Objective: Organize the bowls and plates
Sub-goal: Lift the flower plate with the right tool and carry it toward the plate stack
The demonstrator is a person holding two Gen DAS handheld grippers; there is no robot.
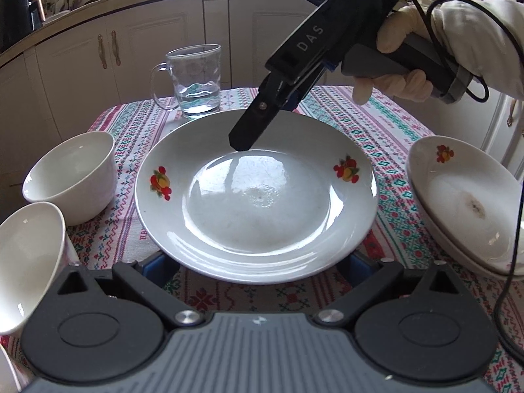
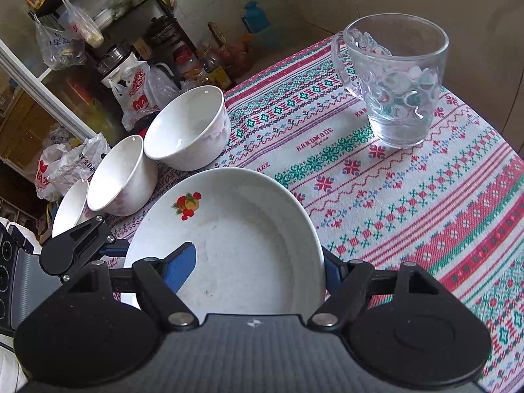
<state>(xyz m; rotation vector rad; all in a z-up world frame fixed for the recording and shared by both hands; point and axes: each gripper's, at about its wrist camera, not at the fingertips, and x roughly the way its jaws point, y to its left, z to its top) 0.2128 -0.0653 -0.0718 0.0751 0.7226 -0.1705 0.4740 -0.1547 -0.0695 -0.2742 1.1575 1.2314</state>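
Plate (image 2: 249,245) between right fingers (image 2: 181,267)

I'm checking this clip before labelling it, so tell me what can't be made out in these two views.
- Left wrist view: the plate covers the left gripper fingertips; contact unclear.
- Left wrist view: the right gripper is side-on, one finger hiding the other; grip unclear.
- Left wrist view: the stacked plates are cut by the right edge; count unclear.
- Right wrist view: the third bowl sits partly behind the left gripper.
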